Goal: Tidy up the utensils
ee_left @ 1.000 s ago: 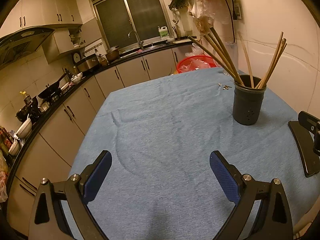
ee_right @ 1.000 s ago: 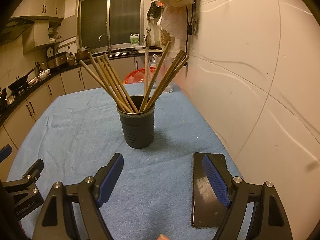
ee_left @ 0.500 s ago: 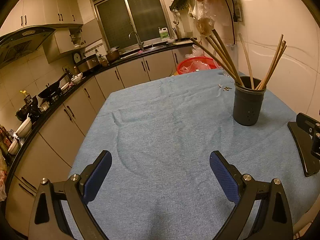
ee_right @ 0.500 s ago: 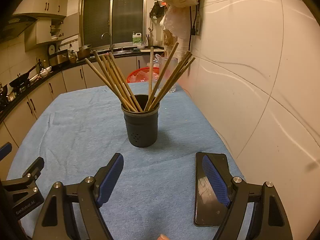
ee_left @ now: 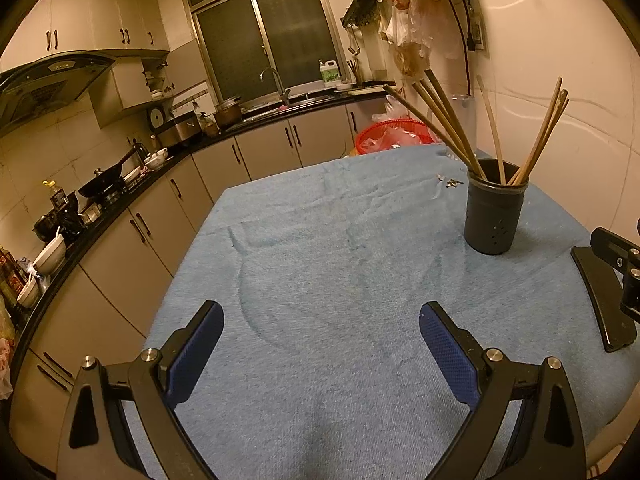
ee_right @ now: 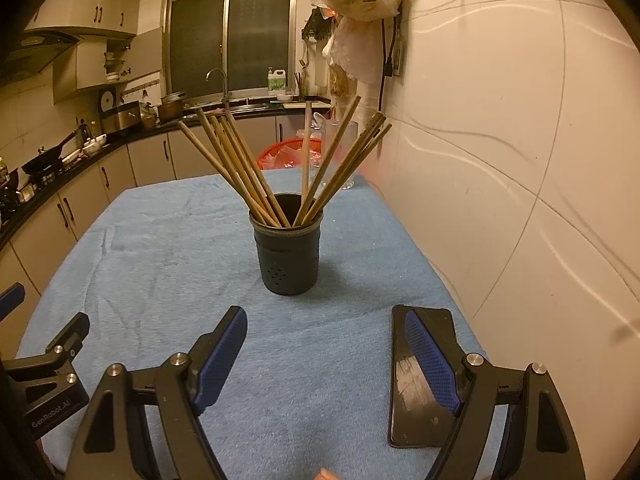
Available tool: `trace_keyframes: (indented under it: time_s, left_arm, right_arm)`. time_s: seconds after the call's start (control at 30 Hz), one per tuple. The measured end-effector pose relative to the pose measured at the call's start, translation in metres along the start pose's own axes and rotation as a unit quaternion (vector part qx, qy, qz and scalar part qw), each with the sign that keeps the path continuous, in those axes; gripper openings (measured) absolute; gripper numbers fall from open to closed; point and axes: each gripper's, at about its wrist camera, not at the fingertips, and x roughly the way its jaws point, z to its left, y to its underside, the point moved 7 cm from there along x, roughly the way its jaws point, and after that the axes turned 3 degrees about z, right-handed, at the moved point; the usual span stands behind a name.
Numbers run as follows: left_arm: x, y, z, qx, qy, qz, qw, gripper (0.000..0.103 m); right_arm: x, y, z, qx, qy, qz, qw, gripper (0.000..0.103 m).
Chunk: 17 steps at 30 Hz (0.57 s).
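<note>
A dark round holder (ee_right: 288, 258) stands on the blue cloth, with several wooden chopsticks (ee_right: 236, 168) fanned out of its mouth. The same holder (ee_left: 495, 208) shows at the right of the left wrist view, its chopsticks (ee_left: 444, 120) leaning both ways. My right gripper (ee_right: 326, 354) is open and empty, a short way in front of the holder. My left gripper (ee_left: 320, 350) is also open and empty over bare cloth, with the holder far off to its front right.
A black phone (ee_right: 420, 380) lies flat on the cloth under the right gripper's right finger, close to the white wall (ee_right: 520, 160). Small metal bits (ee_left: 450, 181) lie beyond the holder. A red basket (ee_left: 390, 136) sits past the table's far edge. Kitchen counters (ee_left: 120, 208) run along the left.
Both grippers have pulled back a little from the holder, which now looks slightly farther away. Their fingers stay open. The holder and chopsticks have not moved.
</note>
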Motion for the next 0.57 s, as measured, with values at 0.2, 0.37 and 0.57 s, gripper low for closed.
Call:
trace_keyframes:
  time_s: [0.2,0.37,0.57]
  left_arm:
    - [-0.007,0.0,0.004,-0.003,-0.001,-0.007,1.0,0.098]
    - [-0.01,0.001,0.009,-0.01,-0.009,-0.007,0.9999,0.098]
    - [0.014,0.007,0.031,-0.046,-0.001,0.031,0.9984,0.098]
  right_arm:
    - [-0.008,0.0,0.001,-0.003,-0.002,-0.006,1.0,0.083]
    - [-0.013,0.0,0.003,-0.004,-0.003,-0.01,1.0,0.083]
    - [0.01,0.003,0.011,-0.007,-0.028,0.028,0.999,0.083]
